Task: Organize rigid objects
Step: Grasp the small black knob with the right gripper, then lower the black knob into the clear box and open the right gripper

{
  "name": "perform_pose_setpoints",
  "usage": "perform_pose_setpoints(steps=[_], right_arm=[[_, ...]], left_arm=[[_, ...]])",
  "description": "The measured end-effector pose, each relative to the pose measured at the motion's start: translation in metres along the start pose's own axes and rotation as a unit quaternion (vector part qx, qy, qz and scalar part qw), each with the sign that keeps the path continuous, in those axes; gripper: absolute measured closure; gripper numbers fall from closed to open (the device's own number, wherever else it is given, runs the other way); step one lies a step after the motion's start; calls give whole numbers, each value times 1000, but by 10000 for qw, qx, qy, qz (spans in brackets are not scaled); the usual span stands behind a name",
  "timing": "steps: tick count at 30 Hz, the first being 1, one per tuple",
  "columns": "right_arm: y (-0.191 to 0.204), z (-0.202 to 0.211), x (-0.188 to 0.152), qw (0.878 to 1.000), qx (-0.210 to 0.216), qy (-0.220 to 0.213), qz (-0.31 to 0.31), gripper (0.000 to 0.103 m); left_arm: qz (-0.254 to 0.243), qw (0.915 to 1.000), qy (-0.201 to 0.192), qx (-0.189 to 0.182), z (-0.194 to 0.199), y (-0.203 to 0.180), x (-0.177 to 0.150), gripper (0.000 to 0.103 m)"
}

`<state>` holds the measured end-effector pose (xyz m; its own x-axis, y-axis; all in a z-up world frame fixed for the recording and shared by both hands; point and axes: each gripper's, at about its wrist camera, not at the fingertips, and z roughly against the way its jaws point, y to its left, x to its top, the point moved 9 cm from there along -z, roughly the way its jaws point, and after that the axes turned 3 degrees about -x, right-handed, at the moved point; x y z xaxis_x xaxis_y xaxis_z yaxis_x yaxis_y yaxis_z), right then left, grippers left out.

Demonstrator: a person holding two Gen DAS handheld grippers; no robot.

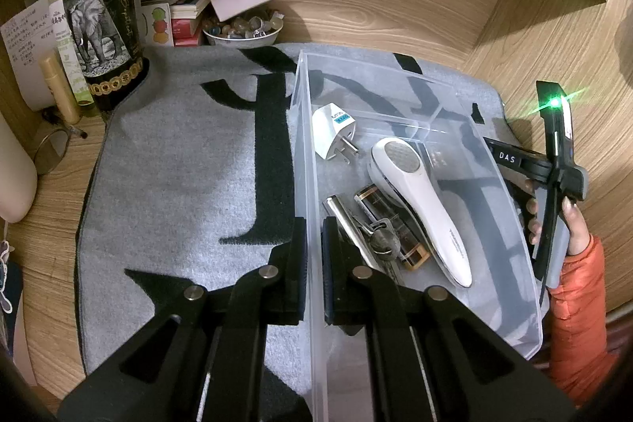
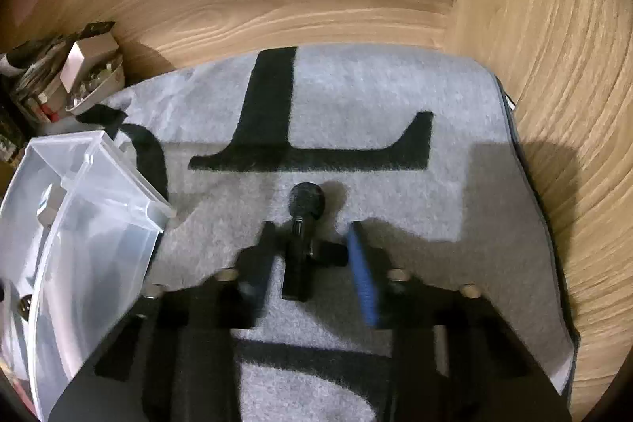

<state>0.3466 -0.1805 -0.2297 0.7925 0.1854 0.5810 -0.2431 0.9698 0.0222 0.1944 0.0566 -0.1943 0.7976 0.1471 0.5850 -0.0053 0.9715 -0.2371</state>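
Object: small black microphone, lying on the grey mat just right of the clear bin.
Handling: probably light, stiff, round-bodied; likely to roll. Grip mid-body.
Right gripper: jaws apart, straddling the microphone, not pressing.
Left gripper: clamped on the bin wall.

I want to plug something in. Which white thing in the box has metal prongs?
The small squarish plug adapter; the long handled gadget beside it has none.
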Motion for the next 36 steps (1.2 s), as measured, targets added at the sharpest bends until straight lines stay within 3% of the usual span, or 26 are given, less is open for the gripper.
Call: perform_pose_setpoints(steps=[9, 25, 31, 36], right_arm=[[10, 20, 5, 9995, 69, -286, 144, 75], [85, 129, 23, 9821, 813, -1442, 900, 75], [116, 143, 12, 9752, 1086, -1501, 1214, 75], [144, 139, -4, 9713, 1317, -1289, 1501, 75]], left_arm=[[9, 10000, 2, -3, 0, 0, 0, 97], [0, 10000, -4, 8, 0, 1, 0, 97], [0, 10000, -5, 2, 0, 1, 1, 97], [-19, 10000, -13, 4, 0, 1, 0, 97]])
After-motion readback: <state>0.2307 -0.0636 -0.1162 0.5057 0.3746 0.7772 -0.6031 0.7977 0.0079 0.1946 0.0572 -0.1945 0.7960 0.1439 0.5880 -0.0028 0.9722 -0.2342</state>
